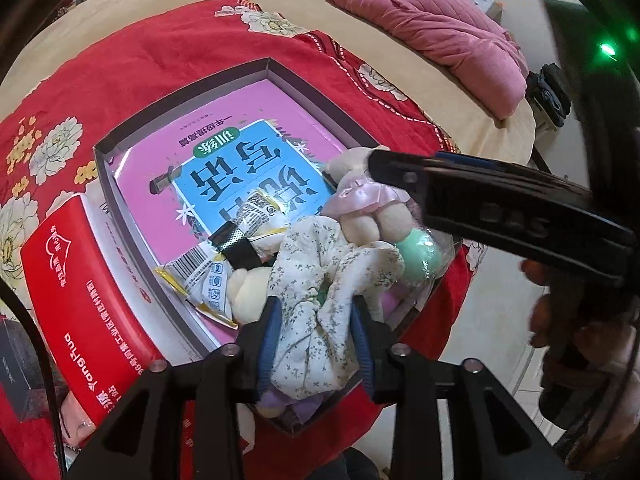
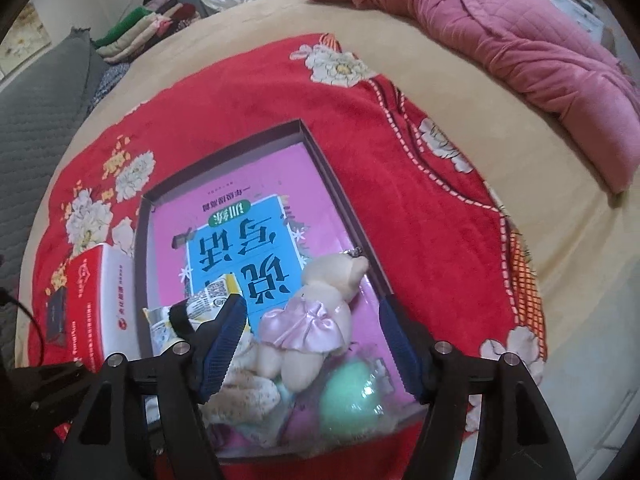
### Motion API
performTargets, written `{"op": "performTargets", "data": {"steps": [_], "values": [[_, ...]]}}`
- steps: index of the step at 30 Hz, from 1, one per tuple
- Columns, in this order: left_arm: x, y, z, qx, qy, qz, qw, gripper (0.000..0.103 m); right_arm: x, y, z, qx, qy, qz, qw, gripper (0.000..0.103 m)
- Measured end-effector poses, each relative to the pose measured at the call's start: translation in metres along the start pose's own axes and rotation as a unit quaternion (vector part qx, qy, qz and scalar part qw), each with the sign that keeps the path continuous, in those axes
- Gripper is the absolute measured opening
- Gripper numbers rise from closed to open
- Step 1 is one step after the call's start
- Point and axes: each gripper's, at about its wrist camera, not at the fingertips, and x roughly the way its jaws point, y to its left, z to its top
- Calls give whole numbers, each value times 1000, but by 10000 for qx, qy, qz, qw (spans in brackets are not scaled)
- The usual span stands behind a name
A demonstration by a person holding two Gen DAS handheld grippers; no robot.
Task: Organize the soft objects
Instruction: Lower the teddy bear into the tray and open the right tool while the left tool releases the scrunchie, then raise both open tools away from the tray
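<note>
The left gripper [image 1: 316, 332] has its jaws partly parted, a crumpled white floral cloth [image 1: 320, 280] between them inside the box [image 1: 120, 184]; whether the pads press it is unclear. The right gripper [image 2: 312, 344] hangs wide open, empty, above a plush bear [image 2: 320, 312] in a pink dress. A green ball [image 2: 352, 396] lies half hidden in clear wrap.

My open box [image 2: 308, 136] sits on a blanket [image 2: 420, 208] spread over the bed [image 2: 520, 160]. In it a book [image 2: 240, 232] lies flat, covering the floor of the box. At the box's near end, on the book, lie a snack packet [image 1: 208, 276], a floral cloth [image 1: 320, 292], a small plush bear [image 2: 316, 312] and a ball [image 2: 352, 396] beside the bear. Left of the box stands a carton [image 1: 80, 280]. A quilt [image 2: 520, 40] lies bunched at the bed's far right.
</note>
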Motion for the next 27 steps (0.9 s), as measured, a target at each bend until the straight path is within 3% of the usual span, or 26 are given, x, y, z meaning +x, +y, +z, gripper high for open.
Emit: {"op": "performTargets", "data": {"steps": [2, 8, 11, 16, 22, 27], "values": [[0, 2, 0, -1, -13, 13, 10000, 48, -9, -2, -3, 36, -57, -35, 10000, 71], [-4, 4, -1, 13, -53, 71, 10000, 48, -35, -8, -18, 376, -301, -131, 9988, 71], [-5, 1, -3, 97, -47, 127, 9999, 58, -45, -15, -24, 554, -394, -166, 9975, 72], [-4, -4, -9, 193, -21, 149, 9997, 59, -57, -28, -34, 875, -481, -156, 9949, 73], [-9, -10, -13, 291, -57, 197, 9994, 60, -68, -27, -39, 862, -546, -172, 9946, 73], [-19, -11, -16, 305, -172, 215, 9992, 70, -77, -20, -40, 733, -616, -257, 9951, 74]]}}
